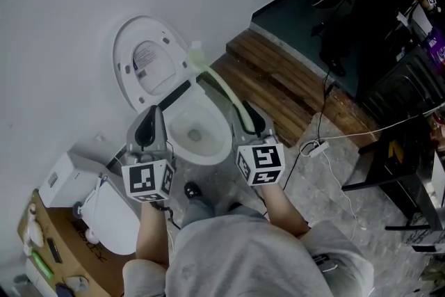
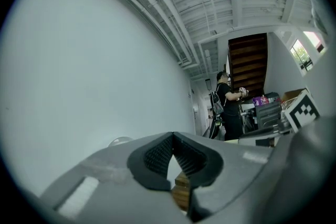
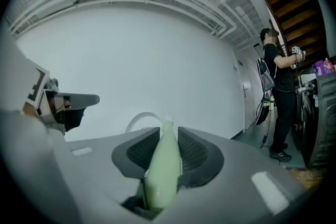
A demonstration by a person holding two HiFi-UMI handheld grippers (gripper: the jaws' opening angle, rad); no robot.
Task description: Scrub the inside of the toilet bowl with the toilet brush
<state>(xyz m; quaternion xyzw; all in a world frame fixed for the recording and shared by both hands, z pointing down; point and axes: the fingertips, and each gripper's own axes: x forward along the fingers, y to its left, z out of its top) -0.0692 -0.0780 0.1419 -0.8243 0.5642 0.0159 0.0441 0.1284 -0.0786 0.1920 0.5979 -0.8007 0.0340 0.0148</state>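
A pale green toilet brush (image 1: 221,85) is gripped by its handle in the right gripper (image 1: 247,120), whose jaws are clamped on it, at the near right edge of the toilet bowl (image 1: 224,144). The brush's long axis is seen running from that gripper away and to the left along the bowl's right rim. Its working end lies up by the hinge of the raised lid (image 1: 148,60), at the bowl's far edge rather than down in the basin. In the right gripper view the handle is shown tapering straight out between the pads toward the white wall, so the tip is judged not yet dipped. The left gripper (image 1: 147,125) is held over the bowl's near left edge, its jaws closed on each other with nothing between them. The basin lies left of and below the brush, between the two grippers. Scrubbing is judged not to have begun. The next move is thought to call for the tip to be swung leftward and downward by the right hand, the only loaded one. A person (image 3: 281,86) is seen standing well apart.
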